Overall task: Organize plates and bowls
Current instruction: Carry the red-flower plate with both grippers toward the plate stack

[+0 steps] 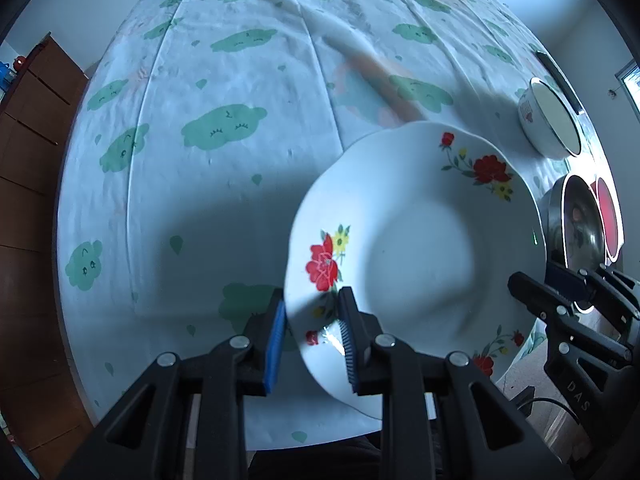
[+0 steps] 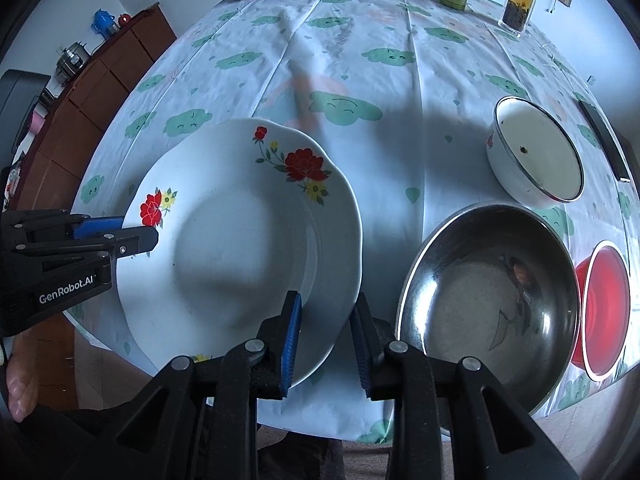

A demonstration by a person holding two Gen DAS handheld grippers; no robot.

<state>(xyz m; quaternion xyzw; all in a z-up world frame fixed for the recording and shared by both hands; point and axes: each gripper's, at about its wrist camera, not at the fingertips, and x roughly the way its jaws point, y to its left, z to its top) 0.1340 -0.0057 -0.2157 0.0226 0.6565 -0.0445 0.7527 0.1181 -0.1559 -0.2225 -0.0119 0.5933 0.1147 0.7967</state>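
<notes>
Floral plate (image 2: pixel 240 240) near counter's front edge: stiff, glazed, slippery, likely breakable; left claw (image 1: pixel 312 336) clenched on its rim, right claw (image 2: pixel 326 336) straddling the opposite rim, grip uncertain.

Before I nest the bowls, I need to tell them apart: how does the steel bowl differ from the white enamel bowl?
The steel bowl is bare shiny metal; the white enamel bowl is white with a red mark on its side. The steel bowl looks wider and sits near the table edge beside the flowered plate; the enamel bowl stands farther back. Both are upright and empty.
</notes>
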